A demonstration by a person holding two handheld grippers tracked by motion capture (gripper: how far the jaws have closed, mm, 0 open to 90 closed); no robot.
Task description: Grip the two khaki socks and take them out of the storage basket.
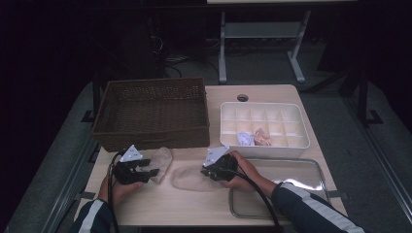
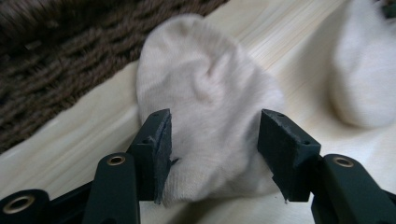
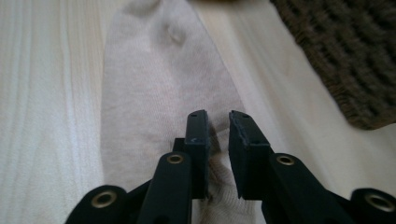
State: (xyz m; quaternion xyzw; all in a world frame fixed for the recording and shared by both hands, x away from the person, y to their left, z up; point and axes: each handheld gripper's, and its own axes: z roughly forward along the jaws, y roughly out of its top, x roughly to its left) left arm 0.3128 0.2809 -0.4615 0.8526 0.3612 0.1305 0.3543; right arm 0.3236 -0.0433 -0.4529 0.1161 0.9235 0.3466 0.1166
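Two beige socks lie on the desk (image 1: 160, 204) before the wicker basket (image 1: 153, 112). Longer sock (image 1: 190, 178) runs left-right, its right end under the right gripper (image 1: 217, 167), jaws narrowly apart, cloth between; grip uncertain. Smaller sock (image 1: 163, 162) sits between the left gripper's (image 1: 145, 171) parted jaws, unpinched. Divided tray (image 1: 265, 127) and metal tray (image 1: 311, 170) stand right.

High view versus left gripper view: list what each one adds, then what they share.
High view adds the white divider box, the metal tray and the right gripper. Left gripper view adds a close look: the left gripper has its jaws apart astride the near sock, not squeezing it. Shared: the wicker basket, that sock, the second sock, the table.
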